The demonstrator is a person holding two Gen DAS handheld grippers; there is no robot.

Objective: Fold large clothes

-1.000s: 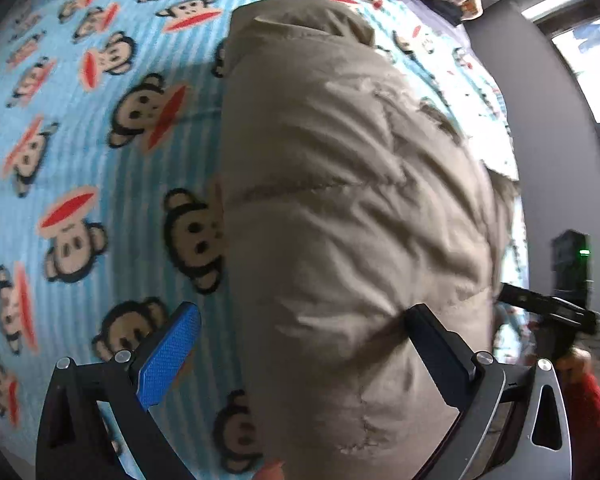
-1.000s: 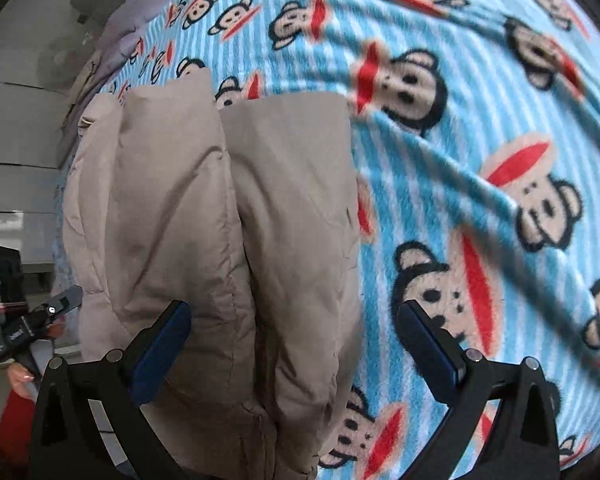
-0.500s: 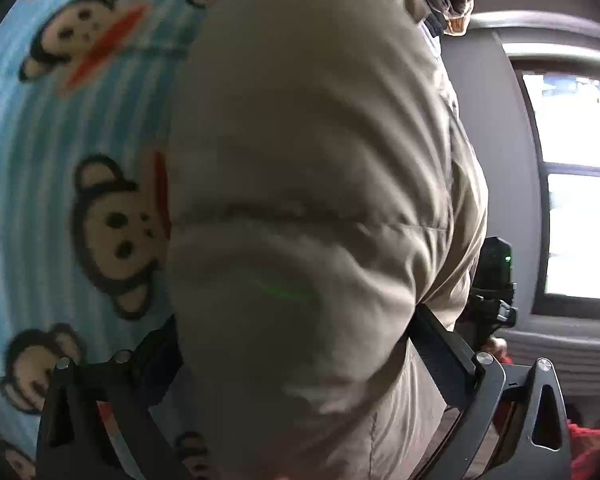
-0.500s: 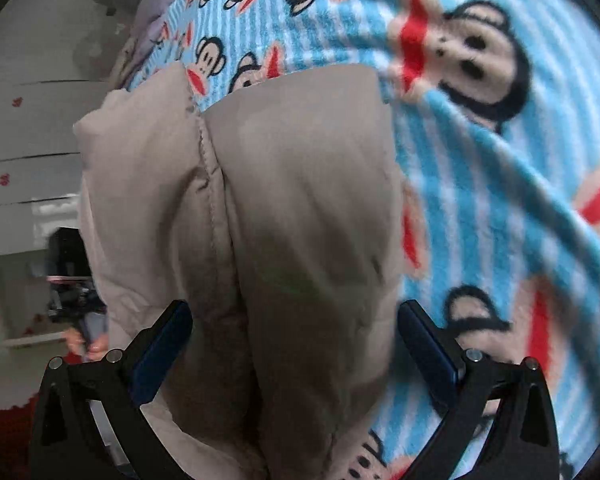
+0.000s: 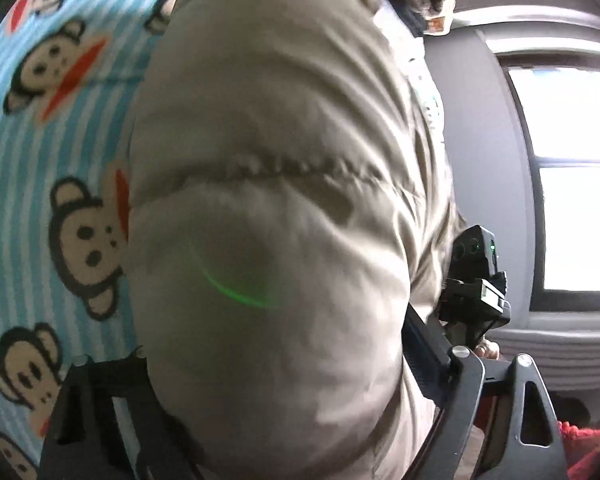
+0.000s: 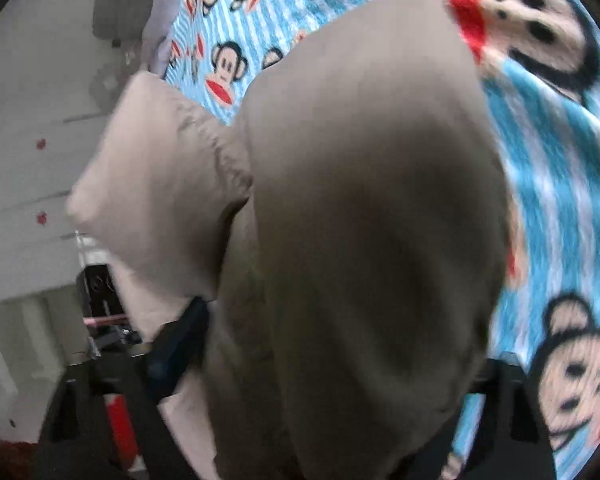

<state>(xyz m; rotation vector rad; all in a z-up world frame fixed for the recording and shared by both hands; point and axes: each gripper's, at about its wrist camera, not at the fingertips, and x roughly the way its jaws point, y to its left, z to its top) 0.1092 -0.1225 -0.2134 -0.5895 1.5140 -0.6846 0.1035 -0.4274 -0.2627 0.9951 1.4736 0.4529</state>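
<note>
A beige padded jacket (image 5: 276, 184) lies folded on a blue striped monkey-print blanket (image 5: 60, 128). It fills both views. My left gripper (image 5: 280, 368) has its jaws wide apart with the jacket's bulk between them; the left finger is hidden under fabric. In the right wrist view the jacket (image 6: 360, 220) also sits between the wide-spread jaws of my right gripper (image 6: 332, 356), its near end raised off the blanket (image 6: 556, 184). The fabric is bunched between the fingers; a firm grip does not show.
The right gripper (image 5: 476, 280) shows at the jacket's right side in the left wrist view. A grey wall and bright window (image 5: 572, 176) stand to the right. White drawers (image 6: 32, 184) are at the left of the right wrist view.
Both grippers have pushed forward onto the jacket, which now fills the space between their jaws and looms much closer. The jacket's near end has risen off the blanket.
</note>
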